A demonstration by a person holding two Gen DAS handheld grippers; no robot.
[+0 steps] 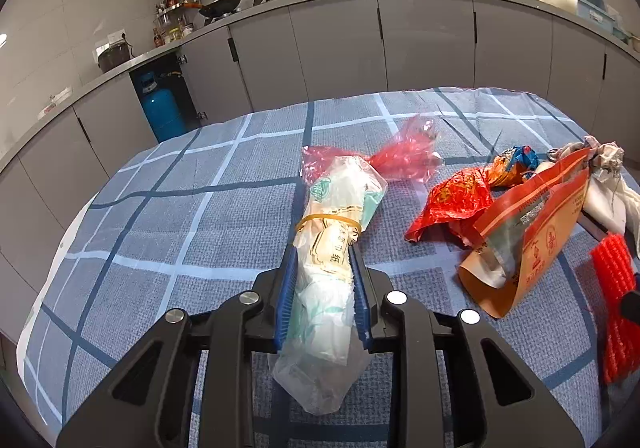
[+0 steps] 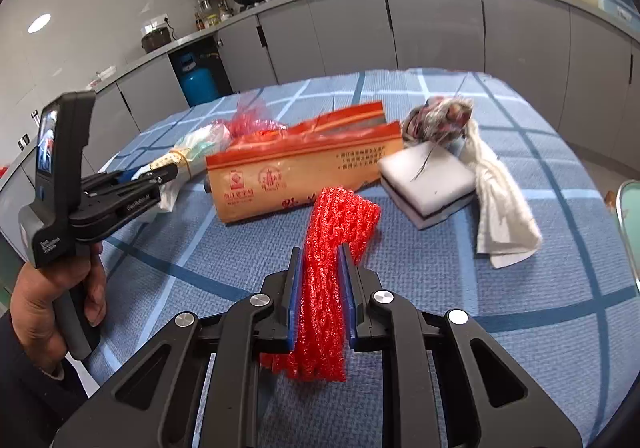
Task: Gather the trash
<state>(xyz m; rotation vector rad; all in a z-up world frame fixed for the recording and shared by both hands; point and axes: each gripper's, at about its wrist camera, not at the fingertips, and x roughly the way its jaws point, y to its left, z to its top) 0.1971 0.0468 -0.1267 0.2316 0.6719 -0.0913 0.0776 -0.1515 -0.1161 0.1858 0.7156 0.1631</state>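
while i look along the left gripper (image 1: 324,248), i see its blue pads pressed on both sides of a rolled plastic bundle (image 1: 334,248), so this claw is narrow and holds the bundle. a yellow rubber band goes around the roll just past the fingertips. beyond its far end a red cellophane piece (image 1: 404,156) lies on the blue checked tablecloth (image 1: 180,208).

on my right side, the right gripper (image 2: 322,252) is also narrow, clamped on a red foam net (image 2: 328,248) which stands up between the pads and bends over at the top. just behind the net an orange paper bag (image 2: 304,168) lies on its side. right of the bag is a white sponge block (image 2: 428,176), with a white cloth (image 2: 500,200) beside it and a crumpled wad (image 2: 440,116) behind. in the left view a crumpled red wrapper (image 1: 456,204) lies left of the orange bag.

at the left edge of the right view a hand (image 2: 48,304) holds the other gripper's handle. farther back are the grey kitchen cabinets (image 1: 340,44), and a blue gas cylinder (image 1: 160,108) stands in an open compartment.
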